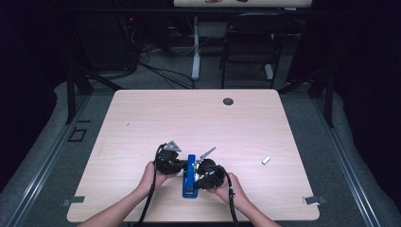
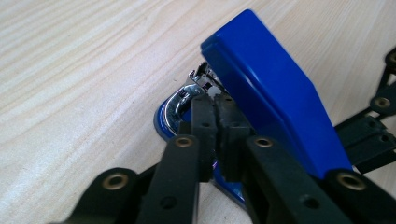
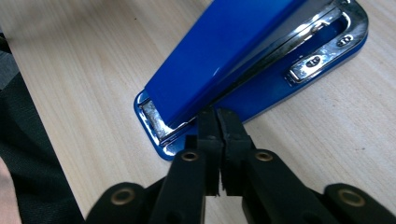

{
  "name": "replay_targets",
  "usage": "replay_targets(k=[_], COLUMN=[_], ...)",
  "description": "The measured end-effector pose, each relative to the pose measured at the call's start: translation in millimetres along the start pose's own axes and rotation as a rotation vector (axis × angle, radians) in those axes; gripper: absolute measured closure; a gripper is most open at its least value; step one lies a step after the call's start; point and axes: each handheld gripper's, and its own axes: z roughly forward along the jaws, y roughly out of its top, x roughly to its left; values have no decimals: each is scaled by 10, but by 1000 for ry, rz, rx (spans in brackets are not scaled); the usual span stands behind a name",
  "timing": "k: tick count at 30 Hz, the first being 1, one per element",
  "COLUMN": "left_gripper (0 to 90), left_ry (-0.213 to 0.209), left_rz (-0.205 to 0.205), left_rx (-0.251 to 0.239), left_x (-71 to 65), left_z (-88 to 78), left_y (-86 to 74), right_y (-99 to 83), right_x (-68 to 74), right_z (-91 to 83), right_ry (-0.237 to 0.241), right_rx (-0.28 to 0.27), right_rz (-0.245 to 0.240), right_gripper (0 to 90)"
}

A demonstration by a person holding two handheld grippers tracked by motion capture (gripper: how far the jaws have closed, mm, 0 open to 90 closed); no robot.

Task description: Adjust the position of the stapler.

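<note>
A blue stapler (image 1: pixel 190 176) lies lengthwise on the pale wooden table (image 1: pixel 142 118), between the two hands. My left gripper (image 1: pixel 183 166) comes in from its left. In the left gripper view the stapler (image 2: pixel 271 84) has its blue top tilted up over the chrome front end. There my left gripper (image 2: pixel 215 100) is shut, its tips against the metal under the top. My right gripper (image 1: pixel 198 178) sits at the stapler's right side. In the right gripper view it (image 3: pixel 217 114) is shut too, tips touching the stapler (image 3: pixel 224 51) along its side near the hinge end.
A small white piece (image 1: pixel 265 160) lies on the table to the right. A dark round grommet (image 1: pixel 228 101) sits near the far edge. Metal clips (image 1: pixel 314 200) mark the front corners. A black chair (image 1: pixel 250 42) stands beyond the table.
</note>
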Motion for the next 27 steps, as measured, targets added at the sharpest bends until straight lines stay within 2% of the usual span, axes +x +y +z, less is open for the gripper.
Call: replay_targets(k=[1,3,5,8,10,12,13,14,15,17,18,22,27], left_gripper=[770,667,587,479,447,414,395,395,354,310,284,215,191], left_ry=[20,43,79,101,119,135,135,147,154,156,150,160,155], left_rz=[-4,-38,-70,-120,-121,-126,-126,-129,-132,-136,-142,-162,-176], left_rx=[10,15,22,12,0,-18,-18,-30,-37,-43,-38,-63,-80], left_x=[3,37,75,103,83,47,47,20,-11,-29,-55,-79,-94], left_z=[-9,-30,-48,-81,-117,-155,-155,-173,-191,-194,-207,-231,-252], left_y=[10,12,9,5,21,41,41,51,61,64,74,89,94], right_y=[-2,-4,1,-9,-27,-52,-52,-66,-100,-118,-150,-188,-233], right_x=[-11,-22,-27,-64,-106,-152,-152,-174,-222,-248,-291,-347,-427], right_z=[-4,-19,-51,-123,-182,-256,-256,-291,-362,-393,-446,-496,-564], right_ry=[4,12,-15,-37,-54,-75,-75,-87,-101,-104,-113,-128,-156], right_rx=[0,-9,-6,-18,-27,-33,-33,-38,-46,-49,-55,-84,-64], right_rz=[2,7,-7,-2,13,29,29,43,67,78,97,135,139], right_gripper=[852,835,813,762,719,627,627,601,541,511,458,399,362])
